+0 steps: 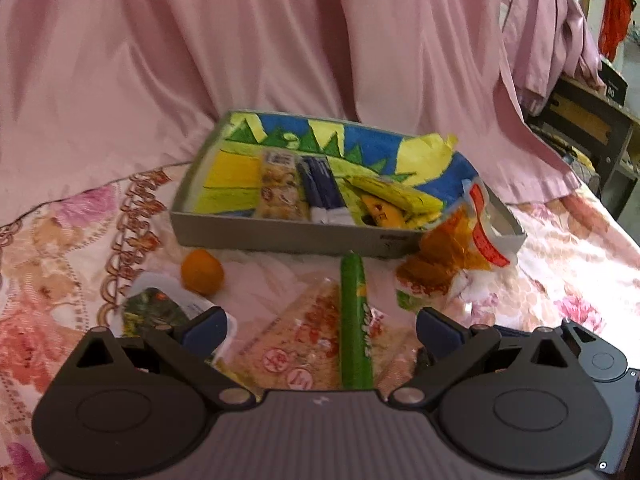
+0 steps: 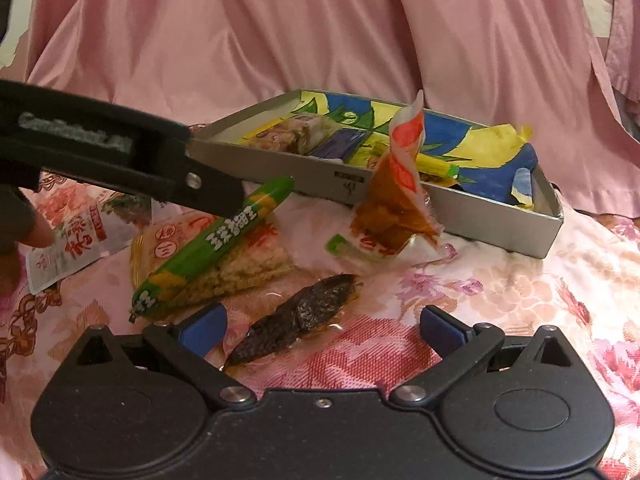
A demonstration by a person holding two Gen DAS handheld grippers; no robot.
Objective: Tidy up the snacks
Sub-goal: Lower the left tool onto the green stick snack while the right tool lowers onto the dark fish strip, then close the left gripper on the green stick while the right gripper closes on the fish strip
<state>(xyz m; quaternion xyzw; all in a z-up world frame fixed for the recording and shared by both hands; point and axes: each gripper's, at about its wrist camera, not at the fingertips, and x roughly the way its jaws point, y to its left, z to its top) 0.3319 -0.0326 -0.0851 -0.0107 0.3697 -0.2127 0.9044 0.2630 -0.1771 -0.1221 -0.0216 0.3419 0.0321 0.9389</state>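
A grey tray lined with blue, yellow and green paper holds several snack packs; it also shows in the right wrist view. My left gripper is open above a green sausage stick that lies on a clear triangular pack. My right gripper is open, with a dark dried snack in clear wrap between its fingers on the cloth. The green stick also shows there, under the left gripper's black arm. An orange snack bag leans on the tray's front wall.
An orange fruit and a white packet lie left of the green stick. A white and red sachet lies at far left. Everything rests on a floral cloth with pink drapes behind. A dark cabinet stands far right.
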